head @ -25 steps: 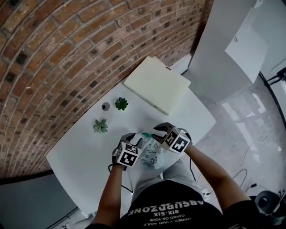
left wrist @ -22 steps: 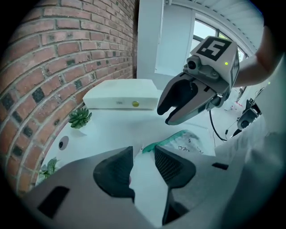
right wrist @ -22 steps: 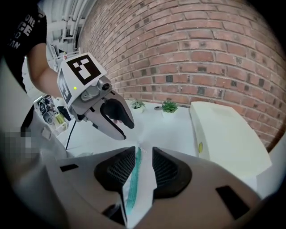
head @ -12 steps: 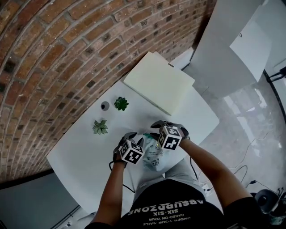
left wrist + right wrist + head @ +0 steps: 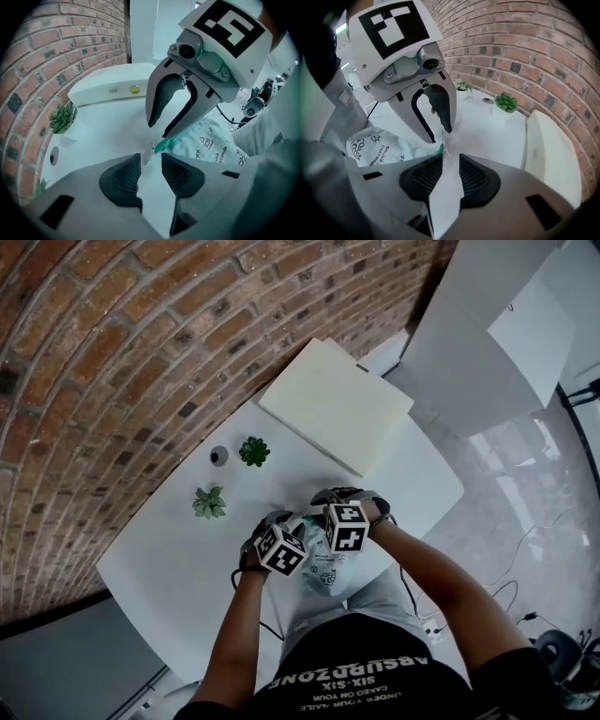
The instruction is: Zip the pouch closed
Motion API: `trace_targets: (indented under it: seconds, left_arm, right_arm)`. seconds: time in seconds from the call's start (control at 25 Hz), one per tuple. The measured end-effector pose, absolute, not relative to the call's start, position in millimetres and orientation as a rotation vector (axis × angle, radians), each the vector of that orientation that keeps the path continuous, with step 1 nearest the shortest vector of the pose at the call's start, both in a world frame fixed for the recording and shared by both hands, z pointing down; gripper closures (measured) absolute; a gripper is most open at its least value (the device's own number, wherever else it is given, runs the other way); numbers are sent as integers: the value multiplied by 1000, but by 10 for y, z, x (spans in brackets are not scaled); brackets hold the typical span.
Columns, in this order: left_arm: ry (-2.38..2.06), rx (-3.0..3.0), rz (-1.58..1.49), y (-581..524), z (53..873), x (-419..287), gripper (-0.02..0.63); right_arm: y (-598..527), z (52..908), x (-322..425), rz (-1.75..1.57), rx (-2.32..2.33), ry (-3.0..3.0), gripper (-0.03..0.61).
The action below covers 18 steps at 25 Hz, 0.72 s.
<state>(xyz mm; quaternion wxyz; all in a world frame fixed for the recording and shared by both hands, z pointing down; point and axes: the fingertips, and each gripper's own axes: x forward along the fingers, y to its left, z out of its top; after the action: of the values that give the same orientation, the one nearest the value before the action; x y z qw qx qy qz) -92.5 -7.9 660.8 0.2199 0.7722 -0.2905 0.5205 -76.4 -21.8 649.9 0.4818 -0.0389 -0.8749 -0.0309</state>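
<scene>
Two hand-held grippers (image 5: 151,165) (image 5: 446,168), one pouch (image 5: 323,574), two potted plants (image 5: 254,452) (image 5: 209,503), one cream box (image 5: 336,406).

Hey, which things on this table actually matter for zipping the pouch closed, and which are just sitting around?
For the job:
- printed pouch
- its teal zipper

Just lying about:
- darker potted plant
- paler potted plant
- small dark round object
- flat cream box

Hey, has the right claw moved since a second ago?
Yes. In the head view the right claw has shifted left, closing in on the dark green plant that stands fixed on the table.
</scene>
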Motion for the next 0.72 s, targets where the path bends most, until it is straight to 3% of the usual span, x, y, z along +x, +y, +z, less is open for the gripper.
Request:
trace_targets:
  seconds: [0.2,0.32,0.72]
  left_arm:
    - [-760,2148,1479,-88,6653,-908,493]
    - [-737,2145,1511,-70,6690,-923,560]
    - [-686,2141,1534,-45,6772,-924,565]
  right_arm:
    - [-209,6548,-819,-137,-128,-2105,482]
    - [-204,6598,-851,-155,-157,-2085,488]
    - [-156,6715,-879,-309,-331,-1988,500]
